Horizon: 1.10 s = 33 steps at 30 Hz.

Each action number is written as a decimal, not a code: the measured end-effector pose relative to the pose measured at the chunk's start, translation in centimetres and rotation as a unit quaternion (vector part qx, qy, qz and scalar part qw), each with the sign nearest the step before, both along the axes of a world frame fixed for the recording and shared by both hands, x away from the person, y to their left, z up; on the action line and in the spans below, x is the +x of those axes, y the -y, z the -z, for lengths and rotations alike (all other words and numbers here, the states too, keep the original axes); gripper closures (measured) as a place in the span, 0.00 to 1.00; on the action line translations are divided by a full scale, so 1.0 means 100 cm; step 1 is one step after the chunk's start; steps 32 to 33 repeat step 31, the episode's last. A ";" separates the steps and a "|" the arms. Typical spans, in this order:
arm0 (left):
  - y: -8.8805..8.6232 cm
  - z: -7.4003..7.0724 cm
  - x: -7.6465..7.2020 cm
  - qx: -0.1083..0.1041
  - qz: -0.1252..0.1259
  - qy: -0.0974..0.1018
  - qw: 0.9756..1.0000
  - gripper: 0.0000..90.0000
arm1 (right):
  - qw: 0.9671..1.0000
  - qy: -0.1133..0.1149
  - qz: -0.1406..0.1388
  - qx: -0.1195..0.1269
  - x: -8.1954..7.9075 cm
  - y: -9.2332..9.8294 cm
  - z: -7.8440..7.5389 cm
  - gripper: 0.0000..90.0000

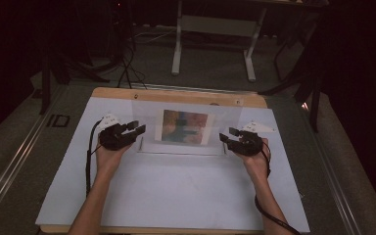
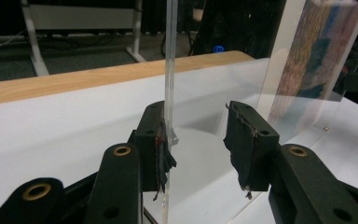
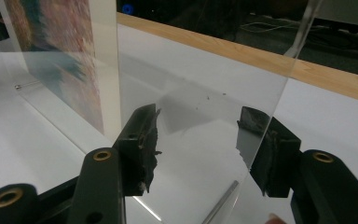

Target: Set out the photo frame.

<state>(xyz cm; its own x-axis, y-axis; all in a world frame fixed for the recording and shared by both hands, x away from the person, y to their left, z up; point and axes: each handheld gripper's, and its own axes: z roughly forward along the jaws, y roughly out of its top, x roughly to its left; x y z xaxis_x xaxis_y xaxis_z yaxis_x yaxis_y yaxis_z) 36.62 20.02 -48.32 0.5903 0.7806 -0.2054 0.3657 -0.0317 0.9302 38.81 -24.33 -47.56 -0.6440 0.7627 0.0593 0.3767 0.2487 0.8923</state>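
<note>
A clear acrylic picture stand [image 1: 186, 142] is upright on the white board [image 1: 176, 196], with a colourful print [image 1: 185, 126] in it. My left gripper [image 1: 138, 128] is at the stand's left edge and my right gripper [image 1: 226, 135] at its right edge. In the left gripper view the sheet's edge [image 2: 170, 70] lies against the left pad [image 2: 161, 149], while the other pad stands well apart, so the left gripper [image 2: 196, 135] is open. In the right gripper view the clear sheet [image 3: 205, 70] ends by the right pad [image 3: 261, 154], and the right gripper [image 3: 198, 135] is open across a wide gap.
The white board lies on a wooden tabletop [image 1: 176, 94] whose far edge shows as a light strip. Behind it on the floor are a grey desk frame [image 1: 213, 44], cables [image 1: 127, 63] and dark stands at both sides. The near half of the board is bare.
</note>
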 end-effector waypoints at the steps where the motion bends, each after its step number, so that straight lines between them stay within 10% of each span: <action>1: 0.000 0.001 0.000 0.002 0.002 0.003 1.000 0.66 | 1.000 -0.003 -0.001 0.000 0.000 0.000 0.000 0.52; 33: -0.036 -0.002 -0.023 0.006 -0.058 0.005 0.998 0.54 | 1.000 -0.010 0.000 -0.008 -0.012 0.028 -0.007 0.42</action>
